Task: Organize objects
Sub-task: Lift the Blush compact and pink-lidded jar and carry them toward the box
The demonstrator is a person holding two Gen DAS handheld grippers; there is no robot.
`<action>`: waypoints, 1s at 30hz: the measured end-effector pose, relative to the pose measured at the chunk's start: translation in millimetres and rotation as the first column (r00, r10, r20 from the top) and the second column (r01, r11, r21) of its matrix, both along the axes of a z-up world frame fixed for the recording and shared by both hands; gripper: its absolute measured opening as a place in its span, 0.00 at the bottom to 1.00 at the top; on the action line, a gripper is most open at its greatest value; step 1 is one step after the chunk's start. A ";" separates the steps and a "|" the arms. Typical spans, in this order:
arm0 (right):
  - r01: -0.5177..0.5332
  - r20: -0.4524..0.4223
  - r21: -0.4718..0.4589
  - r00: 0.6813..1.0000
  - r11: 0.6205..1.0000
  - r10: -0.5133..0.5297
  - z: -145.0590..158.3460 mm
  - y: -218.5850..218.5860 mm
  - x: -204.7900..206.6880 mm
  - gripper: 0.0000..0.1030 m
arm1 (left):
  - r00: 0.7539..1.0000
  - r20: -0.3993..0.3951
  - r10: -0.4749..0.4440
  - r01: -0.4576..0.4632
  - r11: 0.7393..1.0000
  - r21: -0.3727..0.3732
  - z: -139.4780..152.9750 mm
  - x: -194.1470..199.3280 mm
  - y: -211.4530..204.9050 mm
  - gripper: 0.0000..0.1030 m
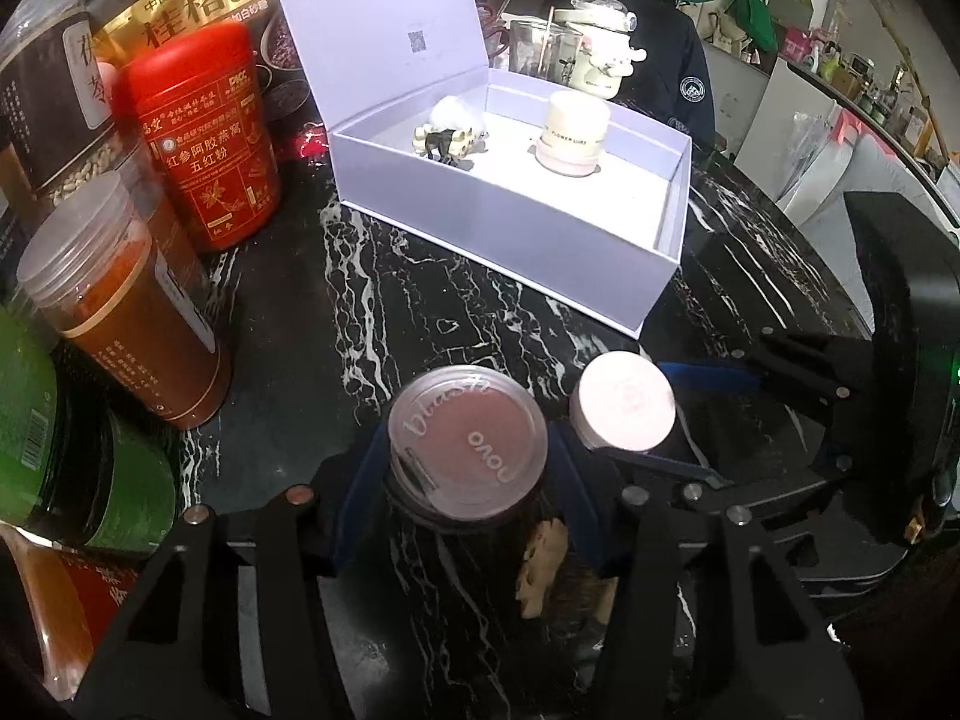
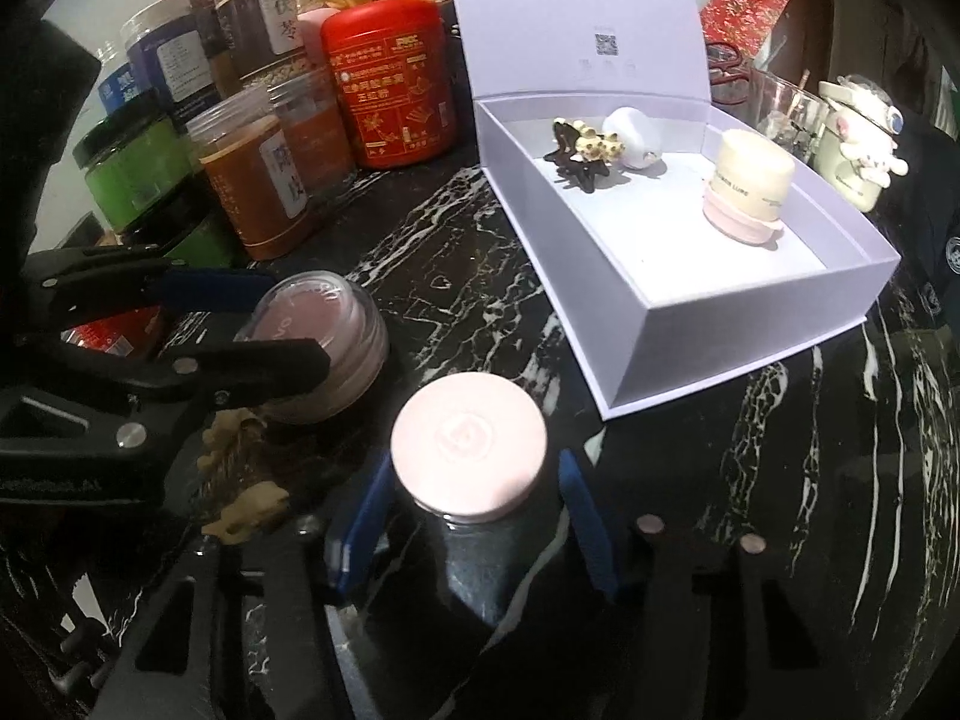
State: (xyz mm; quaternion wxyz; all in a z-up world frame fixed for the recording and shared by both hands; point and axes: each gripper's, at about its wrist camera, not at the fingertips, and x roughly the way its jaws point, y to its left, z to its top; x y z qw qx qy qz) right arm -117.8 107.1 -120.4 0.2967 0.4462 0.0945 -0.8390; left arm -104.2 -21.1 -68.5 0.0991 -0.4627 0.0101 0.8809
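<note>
A blush jar (image 1: 468, 441) with a clear lid stands on the black marble table (image 1: 372, 312), and the blue pads of my left gripper (image 1: 468, 456) press on its two sides. Just to its right is a pink-lidded jar (image 2: 468, 450), with my right gripper (image 2: 471, 468) shut around it. Each wrist view shows the other gripper from the side: the left gripper (image 2: 300, 324) on the blush jar (image 2: 336, 330), the right gripper (image 1: 633, 411) on the pink-lidded jar (image 1: 621, 402). Behind stands an open white box (image 1: 510, 228) holding a cream jar (image 1: 573, 132), a hair clip (image 1: 444, 141) and a white ball (image 1: 450, 111).
Food jars crowd the left: a red tin (image 1: 198, 132), an orange-filled jar (image 1: 132, 312), green jars (image 1: 60, 438). A beige claw clip (image 1: 543, 564) lies on the table between the grippers. A glass and a white cartoon cup (image 1: 600, 54) stand behind the box.
</note>
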 end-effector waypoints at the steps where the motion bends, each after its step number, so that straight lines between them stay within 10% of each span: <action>1: 0.001 -0.004 0.005 1.000 1.000 -0.001 0.1 -0.2 0.5 0.50 | 1.000 0.001 0.001 -0.001 1.000 0.000 0.0 0.0 -0.1 0.51; 30: 0.037 -0.019 0.026 0.999 0.999 -0.036 4.9 17.0 21.2 0.50 | 1.000 -0.003 -0.001 0.001 1.000 0.007 1.5 14.5 9.9 0.51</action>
